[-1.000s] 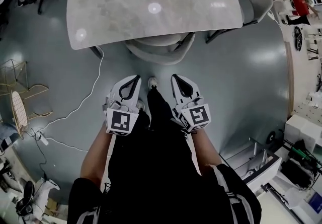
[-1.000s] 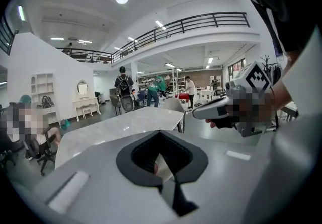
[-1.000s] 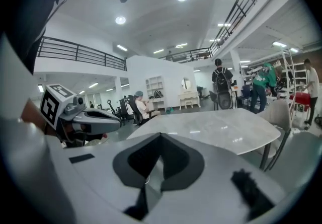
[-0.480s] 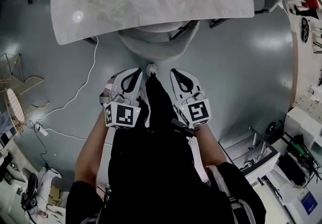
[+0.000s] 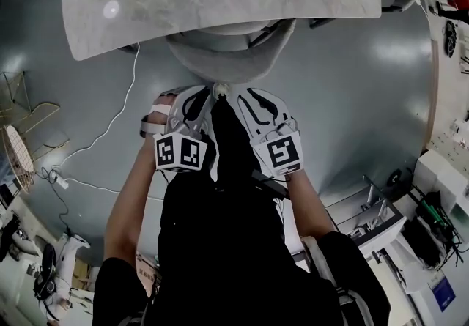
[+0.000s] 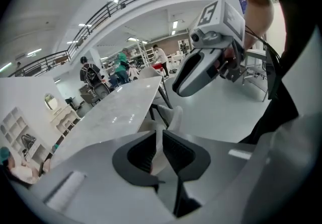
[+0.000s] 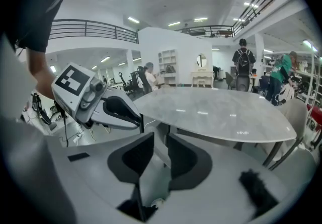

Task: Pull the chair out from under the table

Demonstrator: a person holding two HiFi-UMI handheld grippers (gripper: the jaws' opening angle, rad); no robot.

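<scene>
Left gripper (image 5: 199,94): jaws had just been opening to a narrow gap, with nothing between them. Right gripper (image 5: 249,96): jaws had just been opening wider, also empty. Both were near the backrest of the chair (image 5: 227,62), which stood tucked under the table (image 5: 220,2).

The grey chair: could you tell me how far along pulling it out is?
Nothing done yet: the grey upholstered chair sits tucked under the marble table. In hand: left gripper and right gripper hover by its backrest, jaws just opening, nothing between them. Left: grip and pull.
</scene>
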